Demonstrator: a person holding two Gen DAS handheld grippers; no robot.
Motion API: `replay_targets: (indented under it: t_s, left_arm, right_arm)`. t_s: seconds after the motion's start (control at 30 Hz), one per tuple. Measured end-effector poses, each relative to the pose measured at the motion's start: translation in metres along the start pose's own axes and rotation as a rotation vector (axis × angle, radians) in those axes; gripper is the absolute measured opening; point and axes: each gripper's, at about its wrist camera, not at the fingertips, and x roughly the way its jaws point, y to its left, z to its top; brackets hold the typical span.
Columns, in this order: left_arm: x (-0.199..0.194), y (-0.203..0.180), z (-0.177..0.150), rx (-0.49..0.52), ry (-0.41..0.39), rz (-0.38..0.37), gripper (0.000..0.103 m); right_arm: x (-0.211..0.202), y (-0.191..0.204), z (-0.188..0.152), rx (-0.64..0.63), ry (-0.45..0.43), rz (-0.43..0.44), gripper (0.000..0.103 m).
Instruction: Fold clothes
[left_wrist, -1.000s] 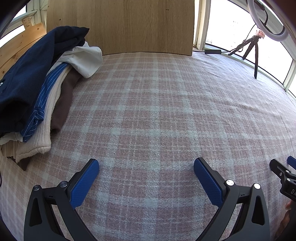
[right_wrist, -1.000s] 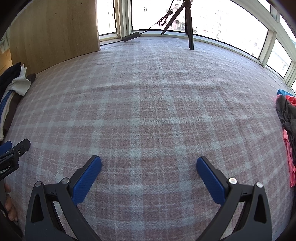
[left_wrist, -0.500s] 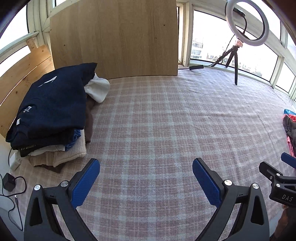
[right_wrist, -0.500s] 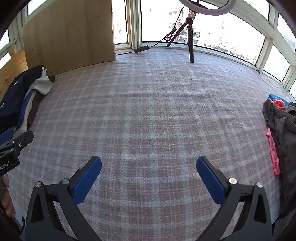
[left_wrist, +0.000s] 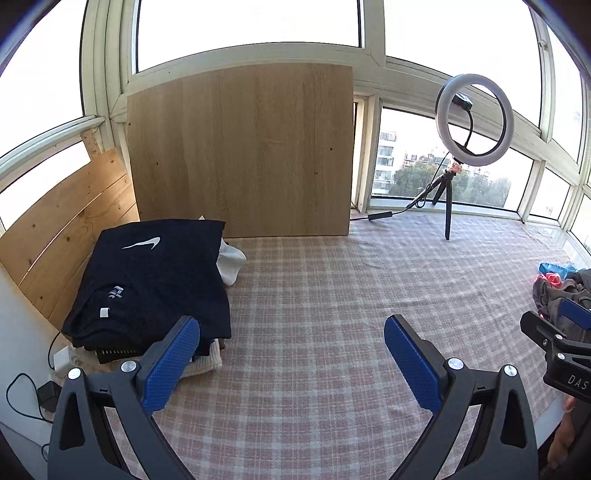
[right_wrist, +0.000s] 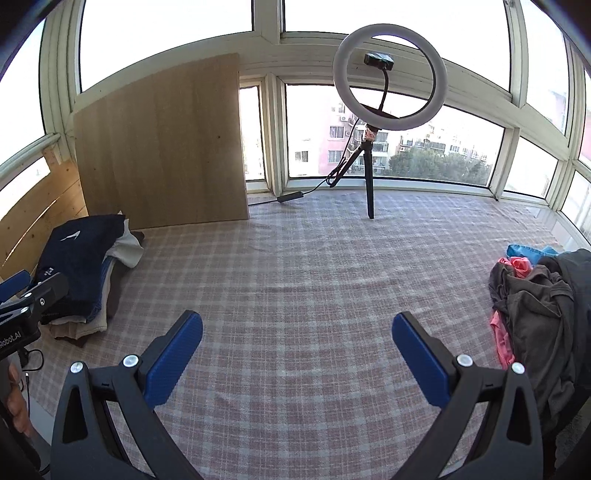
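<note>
Both grippers held level, jaws spread wide
The left gripper (left_wrist: 291, 354) and right gripper (right_wrist: 297, 350) sit side by side, each gripping nothing; blue pads (left_wrist: 171, 363) face inward, and a hand (right_wrist: 16, 402) shows at the edge

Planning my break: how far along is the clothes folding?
Done: a folded stack topped by a navy top sits at the left. In hand: nothing; left gripper and right gripper hang open over the checked cloth. Left: the unfolded heap at the right.
</note>
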Motion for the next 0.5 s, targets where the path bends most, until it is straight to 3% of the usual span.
replay_targets:
  t_s: [0.23, 0.5]
  left_arm:
    - [-0.024, 0.004, 0.02, 0.016, -0.074, -0.027, 0.101]
    - [-0.031, -0.027, 0.032, 0.089, -0.13, -0.108, 0.101]
  right_arm:
    - [-0.03, -0.01, 0.014, 0.037, -0.069, -0.041, 0.103]
    - [-0.056, -0.062, 0.012, 0.125, -0.093, -0.21, 0.103]
